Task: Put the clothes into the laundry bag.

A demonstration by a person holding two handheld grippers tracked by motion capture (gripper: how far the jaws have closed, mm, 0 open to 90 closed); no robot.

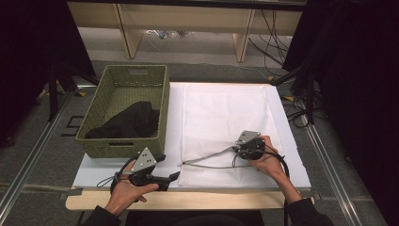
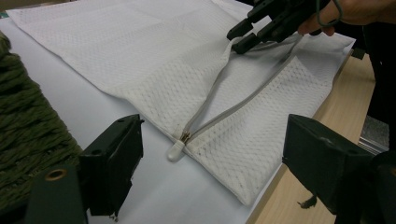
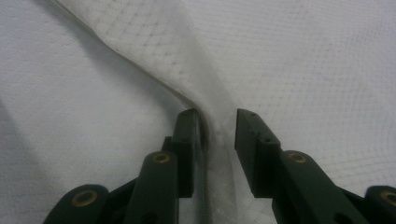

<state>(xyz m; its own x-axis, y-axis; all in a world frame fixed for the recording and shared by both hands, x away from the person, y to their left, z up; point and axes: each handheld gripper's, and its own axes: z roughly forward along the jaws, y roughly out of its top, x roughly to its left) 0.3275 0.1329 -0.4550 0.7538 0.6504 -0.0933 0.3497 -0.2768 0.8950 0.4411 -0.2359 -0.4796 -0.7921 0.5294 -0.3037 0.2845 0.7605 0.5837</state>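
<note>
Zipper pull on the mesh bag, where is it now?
In the left gripper view the zipper pull lies at the mesh bag's near corner, on the white table, between the left gripper's open jaws.

The mesh laundry bag (image 1: 226, 125) lies flat on the table (image 1: 287, 141), with the woven basket (image 1: 106, 101) to its left at the table's left edge, a dark garment (image 1: 134, 120) bundled inside it. The left gripper (image 1: 175, 175) sits at the table's near edge, in front of the basket, and between and just beyond its spread fingers (image 2: 114, 161) lies the zipper pull (image 2: 176, 150) at the bag's near-left corner. Off to the right, the right gripper (image 1: 235, 149) rests on the bag, a raised fold of the zipper edge (image 3: 205, 109) running between its fingers (image 3: 189, 135), against the left one.
</note>
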